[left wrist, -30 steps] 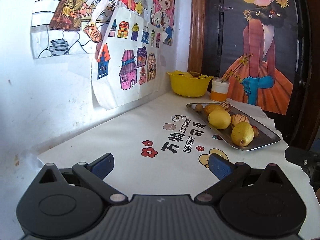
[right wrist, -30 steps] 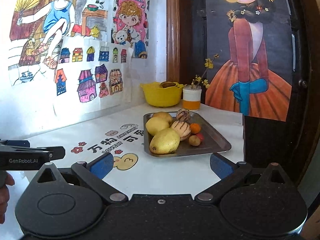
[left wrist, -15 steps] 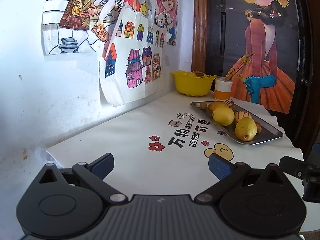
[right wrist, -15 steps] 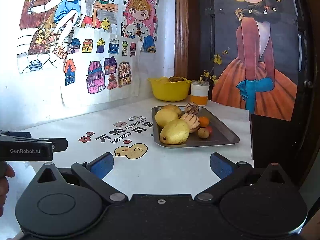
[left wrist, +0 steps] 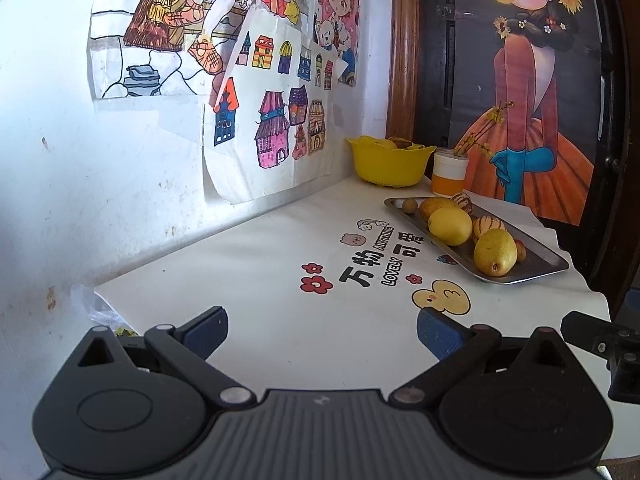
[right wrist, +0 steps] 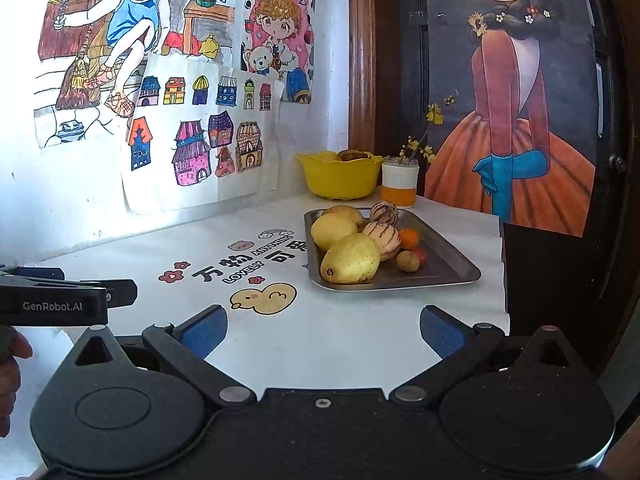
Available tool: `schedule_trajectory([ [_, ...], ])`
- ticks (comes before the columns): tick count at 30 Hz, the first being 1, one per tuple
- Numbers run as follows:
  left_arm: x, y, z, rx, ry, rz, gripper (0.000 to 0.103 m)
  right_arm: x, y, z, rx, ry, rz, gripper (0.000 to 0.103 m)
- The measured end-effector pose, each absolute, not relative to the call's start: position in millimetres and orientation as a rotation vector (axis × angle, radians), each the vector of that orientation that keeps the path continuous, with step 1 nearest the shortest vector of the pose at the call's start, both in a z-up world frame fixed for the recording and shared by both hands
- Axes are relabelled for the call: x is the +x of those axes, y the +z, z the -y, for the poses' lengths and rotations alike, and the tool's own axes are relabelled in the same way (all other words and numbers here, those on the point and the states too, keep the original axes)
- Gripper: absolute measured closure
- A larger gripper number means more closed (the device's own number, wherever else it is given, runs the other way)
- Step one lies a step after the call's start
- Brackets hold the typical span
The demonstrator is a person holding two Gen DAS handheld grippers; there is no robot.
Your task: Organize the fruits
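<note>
Fruit sits piled on a metal tray (right wrist: pixel 452 276) toward the far right of the table (right wrist: pixel 340 336): a pear (right wrist: pixel 351 259), a lemon (right wrist: pixel 333 230), striped melons, small orange pieces. Behind it stands a yellow bowl (right wrist: pixel 340 178). Left gripper (left wrist: pixel 322 330) and right gripper (right wrist: pixel 323 330) both hover spread wide, empty, well short of the tray.

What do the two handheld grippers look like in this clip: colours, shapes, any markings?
Both are matte black with two round discs at the base, silver pivot pins and angled linkages ending in blue ribbed pads. The left gripper has a grey ribbed body; seen from the right gripper, its side reads "GenRobot.AI" in white.
</note>
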State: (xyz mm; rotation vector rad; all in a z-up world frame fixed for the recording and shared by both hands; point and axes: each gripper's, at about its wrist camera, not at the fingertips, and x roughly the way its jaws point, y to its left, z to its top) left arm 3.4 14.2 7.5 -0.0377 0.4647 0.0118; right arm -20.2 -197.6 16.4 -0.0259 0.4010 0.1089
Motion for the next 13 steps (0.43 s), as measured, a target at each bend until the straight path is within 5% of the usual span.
schedule_trajectory([
  [13, 2.7, 4.9, -16.9, -0.080, -0.009, -0.486, 0.000, -21.4, 13.1, 195.6, -0.023, 0.113, -0.408, 0.001],
])
